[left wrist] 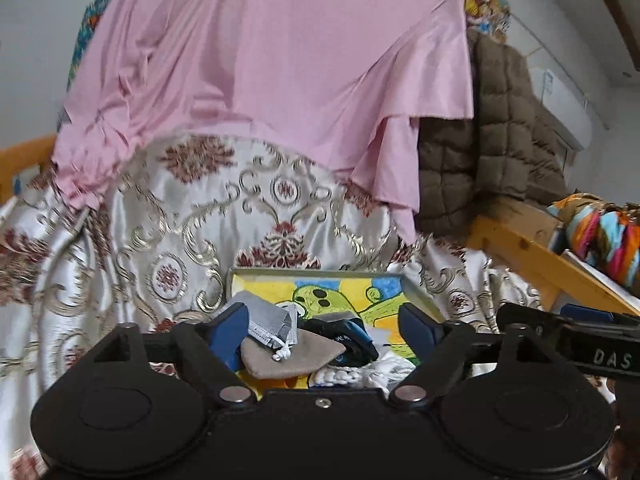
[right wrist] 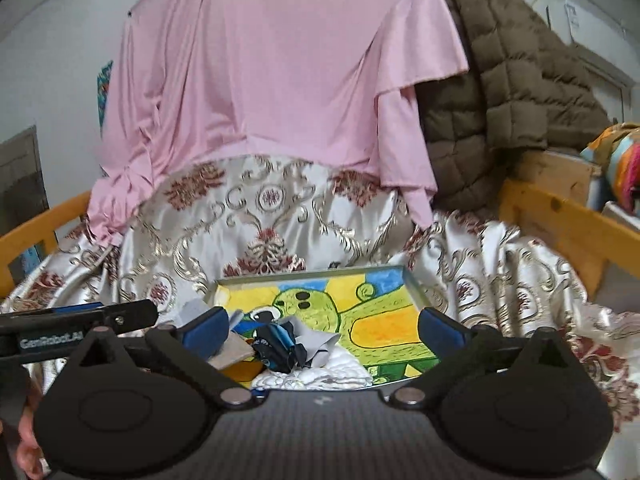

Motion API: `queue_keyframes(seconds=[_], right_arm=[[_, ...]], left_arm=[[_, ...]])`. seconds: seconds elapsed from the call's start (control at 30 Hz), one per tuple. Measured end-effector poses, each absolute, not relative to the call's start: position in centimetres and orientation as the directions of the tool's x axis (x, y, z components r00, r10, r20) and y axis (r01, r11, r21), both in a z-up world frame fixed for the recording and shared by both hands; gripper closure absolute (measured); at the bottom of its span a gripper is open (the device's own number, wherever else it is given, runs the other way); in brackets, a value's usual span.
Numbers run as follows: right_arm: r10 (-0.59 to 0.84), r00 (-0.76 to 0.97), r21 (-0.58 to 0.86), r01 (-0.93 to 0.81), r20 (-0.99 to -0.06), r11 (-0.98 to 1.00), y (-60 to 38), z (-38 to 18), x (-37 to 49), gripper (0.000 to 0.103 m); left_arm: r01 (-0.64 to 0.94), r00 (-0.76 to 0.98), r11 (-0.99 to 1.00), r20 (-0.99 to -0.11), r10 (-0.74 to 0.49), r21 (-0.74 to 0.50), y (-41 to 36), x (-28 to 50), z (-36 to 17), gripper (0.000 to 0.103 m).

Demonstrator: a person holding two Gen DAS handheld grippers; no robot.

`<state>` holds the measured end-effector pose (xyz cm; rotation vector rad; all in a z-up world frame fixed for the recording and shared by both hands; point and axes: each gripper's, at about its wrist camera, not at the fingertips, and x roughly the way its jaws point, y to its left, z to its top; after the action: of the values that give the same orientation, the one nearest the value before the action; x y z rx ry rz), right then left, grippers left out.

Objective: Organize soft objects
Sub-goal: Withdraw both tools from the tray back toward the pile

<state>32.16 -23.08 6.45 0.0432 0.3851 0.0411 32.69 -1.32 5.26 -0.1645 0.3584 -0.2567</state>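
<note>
A shallow tray [left wrist: 316,273] with a bright cartoon picture lies on the satin bedspread. In it are piled a grey drawstring pouch [left wrist: 270,320], a tan felt piece [left wrist: 288,356], a black-and-blue bundle [left wrist: 346,338] and a white knitted item [left wrist: 360,376]. My left gripper [left wrist: 324,328] hovers open above the pile, its blue pads clear of everything. In the right wrist view the same tray [right wrist: 312,274], black-and-blue bundle [right wrist: 280,346], grey cloth [right wrist: 316,336] and white knit [right wrist: 320,376] show, with my right gripper [right wrist: 322,330] wide open over them and holding nothing.
A pink garment [left wrist: 260,72] hangs behind the tray over the patterned bedspread [left wrist: 180,220]. A brown quilted jacket [left wrist: 500,120] hangs to its right. Wooden bed rails [left wrist: 532,256] flank the bed, and a striped colourful cloth [left wrist: 600,240] lies beyond the right rail.
</note>
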Motion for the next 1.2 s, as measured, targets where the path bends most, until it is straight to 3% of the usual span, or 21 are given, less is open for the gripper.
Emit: queue_keyframes(seconds=[0.23, 0.63, 0.9, 1.2], right_arm=[[0.053, 0.947, 0.077, -0.03, -0.316, 0.997, -23.8, 7.7, 25.8, 0.0], [0.059, 0.963, 0.098, -0.035, -0.262, 0.995, -22.3, 6.9, 16.9, 0.0], [0.054, 0.962, 0.08, -0.033, -0.266, 0.996, -21.2, 5.5, 13.4, 0.0], [0.064, 0.964, 0.038, -0.057, -0.257, 0.998, -19.8, 2.7, 9.4, 0.0]], left_arm=[[0.217, 0.918, 0.967, -0.309, -0.248, -0.131, -0.7, 25.3, 6.4, 0.011], [0.193, 0.926, 0.973, -0.303, -0.223, -0.125, 1.3, 17.0, 5.9, 0.001], [0.163, 0.932, 0.977, -0.302, -0.199, -0.141, 2.9, 13.3, 5.6, 0.001], [0.137, 0.889, 0.979, -0.416, -0.189, -0.153, 4.5, 11.7, 4.0, 0.001]])
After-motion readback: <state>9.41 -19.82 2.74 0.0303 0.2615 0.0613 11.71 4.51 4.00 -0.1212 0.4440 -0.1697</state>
